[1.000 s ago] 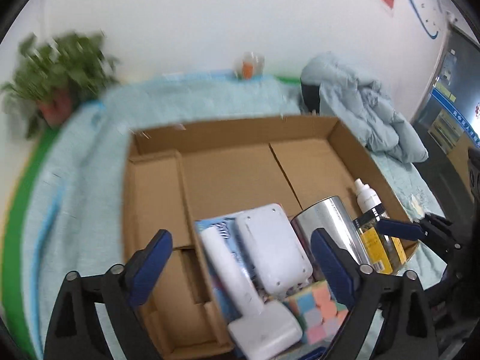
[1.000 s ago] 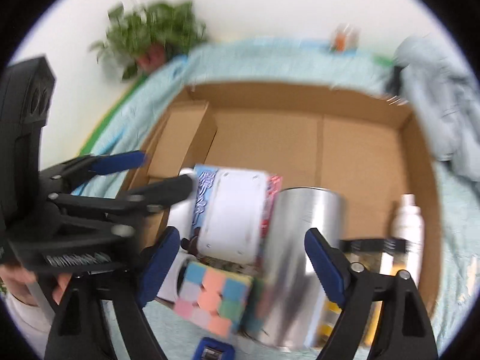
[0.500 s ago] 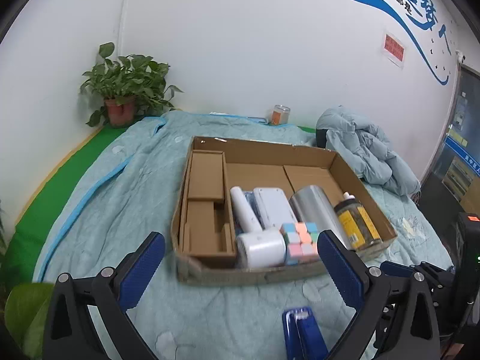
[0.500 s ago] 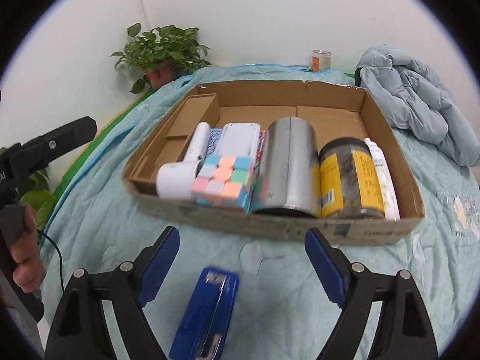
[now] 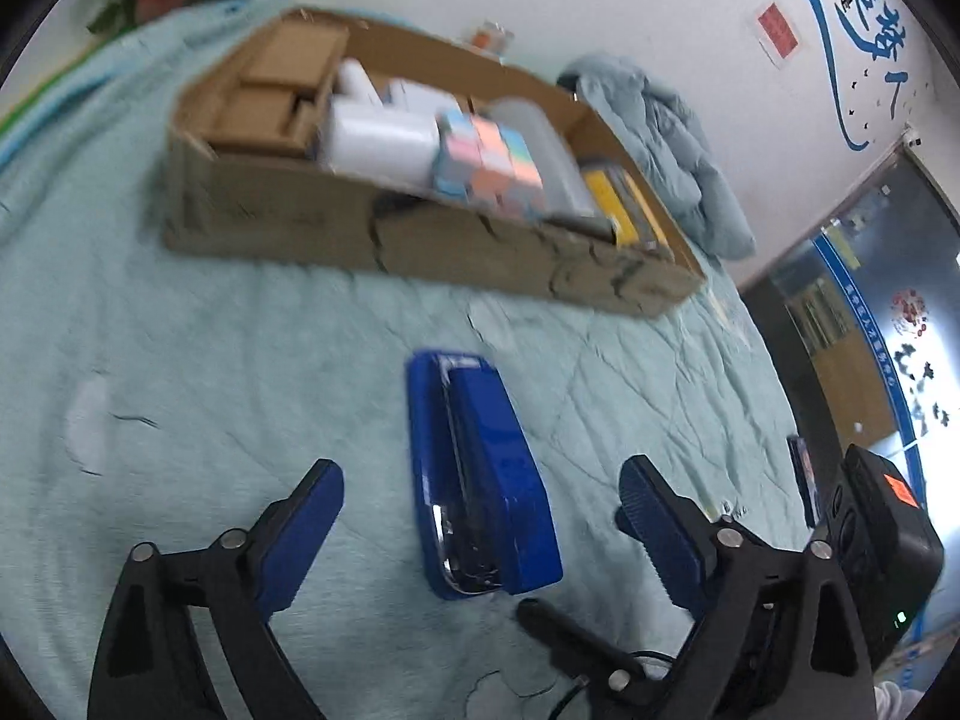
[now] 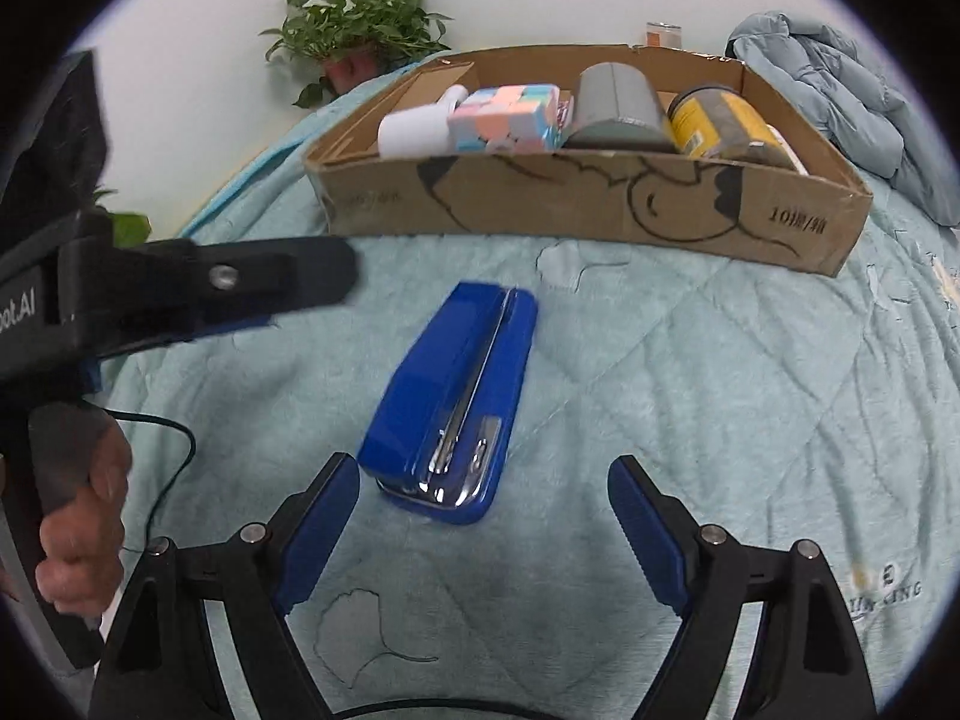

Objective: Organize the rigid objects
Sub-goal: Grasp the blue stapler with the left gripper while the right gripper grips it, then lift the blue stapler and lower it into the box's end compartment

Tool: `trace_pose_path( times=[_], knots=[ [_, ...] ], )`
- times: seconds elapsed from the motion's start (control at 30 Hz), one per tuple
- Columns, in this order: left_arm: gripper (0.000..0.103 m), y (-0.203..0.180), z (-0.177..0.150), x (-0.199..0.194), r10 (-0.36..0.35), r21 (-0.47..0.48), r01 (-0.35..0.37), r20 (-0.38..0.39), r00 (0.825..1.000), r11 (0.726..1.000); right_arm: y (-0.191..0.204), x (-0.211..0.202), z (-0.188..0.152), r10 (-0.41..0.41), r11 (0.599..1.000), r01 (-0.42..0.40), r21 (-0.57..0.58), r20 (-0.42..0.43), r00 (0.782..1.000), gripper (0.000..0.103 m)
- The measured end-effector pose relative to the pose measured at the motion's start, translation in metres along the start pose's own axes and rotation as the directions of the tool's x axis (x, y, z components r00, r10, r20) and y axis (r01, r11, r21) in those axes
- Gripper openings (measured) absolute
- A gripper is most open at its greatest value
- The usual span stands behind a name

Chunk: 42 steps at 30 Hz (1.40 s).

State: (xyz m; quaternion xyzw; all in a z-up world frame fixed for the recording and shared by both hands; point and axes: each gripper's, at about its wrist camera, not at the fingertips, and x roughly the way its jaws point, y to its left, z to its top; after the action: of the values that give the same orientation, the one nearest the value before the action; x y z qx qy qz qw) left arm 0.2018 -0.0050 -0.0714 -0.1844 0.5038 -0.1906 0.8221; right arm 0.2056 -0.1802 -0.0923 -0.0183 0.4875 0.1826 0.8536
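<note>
A blue stapler lies flat on the light green bedcover, in front of the cardboard box. My left gripper hangs over the stapler's near half; its jaws are closing, the stapler lies between them, and the pads stand clear of it. My right gripper is open around the stapler's chrome near end, with the left pad close to its corner. The box holds a white roll, a pastel cube, a silver cylinder and a yellow-labelled jar.
A potted plant stands at the back left by the wall. A bunched blue quilt lies right of the box. A hand holds the left gripper's handle at the left edge, with a black cable trailing on the bedcover.
Both grippers pulled back from over the box and sank toward the bedcover. The stapler, unseen at first, now lies between the fingers of each. The left view has rolled.
</note>
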Motion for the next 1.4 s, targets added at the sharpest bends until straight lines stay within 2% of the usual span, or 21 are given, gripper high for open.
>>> trace_pose_path(
  times=[0.07, 0.13, 0.17, 0.2, 0.23, 0.4, 0.53, 0.6, 0.7, 0.77, 0.83, 0.93, 0.97, 1.07, 1.13, 1.2, 1.27, 1.33, 1.4],
  knots=[
    [0.089, -0.003, -0.002, 0.015, -0.007, 0.014, 0.007, -0.039, 0.999, 1.0, 0.002, 0.002, 0.0, 0.027, 1.0, -0.027, 0.001, 0.027, 0.999, 0.083],
    [0.081, -0.006, -0.004, 0.03, -0.023, 0.009, 0.024, -0.104, 0.994, 1.0, 0.004, 0.005, 0.001, 0.054, 0.999, -0.054, 0.002, 0.037, 0.998, 0.079],
    [0.075, -0.007, -0.005, 0.035, -0.004, 0.023, 0.006, -0.125, 0.992, 1.0, 0.004, 0.007, 0.002, 0.071, 0.997, -0.072, 0.006, 0.036, 0.997, 0.074],
    [0.075, -0.006, -0.005, 0.039, -0.006, 0.022, 0.009, -0.144, 0.99, 1.0, 0.001, 0.009, 0.003, 0.084, 0.996, -0.085, 0.018, 0.034, 0.996, 0.072],
    [0.074, -0.007, -0.009, 0.042, -0.04, 0.009, 0.043, -0.174, 0.984, 0.999, -0.002, 0.01, 0.004, 0.084, 0.996, -0.085, 0.027, 0.03, 0.996, 0.072],
    [0.074, -0.014, -0.016, 0.045, -0.081, 0.019, 0.087, -0.206, 0.975, 0.996, -0.015, 0.004, -0.001, 0.108, 0.994, -0.108, 0.024, 0.032, 0.994, 0.072],
    [0.074, -0.018, -0.014, 0.042, -0.2, -0.001, 0.206, -0.241, 0.95, 0.979, -0.011, 0.004, -0.014, 0.097, 0.994, -0.096, -0.05, 0.015, 0.995, 0.072],
    [0.074, -0.017, -0.011, 0.038, -0.202, -0.002, 0.207, -0.225, 0.953, 0.978, -0.002, 0.005, -0.017, 0.087, 0.993, -0.084, -0.08, 0.023, 0.996, 0.072],
    [0.074, -0.006, -0.007, 0.027, -0.16, -0.024, 0.158, -0.18, 0.971, 0.987, 0.003, 0.013, -0.015, 0.04, 0.995, -0.038, -0.095, 0.023, 0.999, 0.072],
    [0.074, 0.002, -0.004, 0.019, -0.12, -0.03, 0.116, -0.154, 0.981, 0.993, 0.004, 0.019, -0.015, 0.0, 0.995, 0.001, -0.099, 0.011, 1.0, 0.065],
    [0.074, 0.009, -0.003, 0.016, -0.117, -0.044, 0.111, -0.147, 0.982, 0.993, 0.005, 0.025, -0.014, -0.029, 0.993, 0.029, -0.11, 0.001, 1.0, 0.059],
    [0.074, 0.013, -0.003, 0.015, -0.145, -0.069, 0.136, -0.152, 0.978, 0.988, 0.008, 0.025, -0.011, -0.038, 0.995, 0.035, -0.089, -0.026, 0.999, 0.058],
    [0.074, 0.013, -0.004, 0.015, -0.15, -0.069, 0.141, -0.151, 0.977, 0.988, 0.007, 0.025, -0.01, -0.029, 0.998, 0.027, -0.065, -0.037, 0.999, 0.058],
    [0.074, 0.01, -0.003, 0.021, -0.168, -0.072, 0.159, -0.157, 0.973, 0.985, -0.002, 0.027, 0.001, 0.064, 0.996, -0.059, 0.064, -0.079, 0.995, 0.058],
    [0.075, 0.008, -0.005, 0.027, -0.176, -0.081, 0.165, -0.167, 0.97, 0.983, -0.01, 0.028, 0.004, 0.16, 0.977, -0.143, 0.159, -0.102, 0.982, 0.058],
    [0.075, 0.006, -0.003, 0.033, -0.181, -0.081, 0.169, -0.18, 0.967, 0.982, -0.015, 0.03, 0.005, 0.218, 0.956, -0.189, 0.224, -0.112, 0.97, 0.058],
    [0.068, 0.001, -0.005, 0.038, -0.181, -0.073, 0.17, -0.192, 0.965, 0.983, -0.021, 0.032, 0.006, 0.277, 0.93, -0.235, 0.284, -0.118, 0.954, 0.058],
    [0.064, -0.001, -0.005, 0.04, -0.157, -0.052, 0.15, -0.193, 0.969, 0.987, -0.025, 0.034, 0.008, 0.305, 0.913, -0.254, 0.321, -0.121, 0.945, 0.058],
    [0.062, 0.0, -0.003, 0.04, -0.158, -0.059, 0.149, -0.189, 0.969, 0.987, -0.02, 0.033, 0.009, 0.295, 0.919, -0.245, 0.309, -0.124, 0.947, 0.058]
  ],
)
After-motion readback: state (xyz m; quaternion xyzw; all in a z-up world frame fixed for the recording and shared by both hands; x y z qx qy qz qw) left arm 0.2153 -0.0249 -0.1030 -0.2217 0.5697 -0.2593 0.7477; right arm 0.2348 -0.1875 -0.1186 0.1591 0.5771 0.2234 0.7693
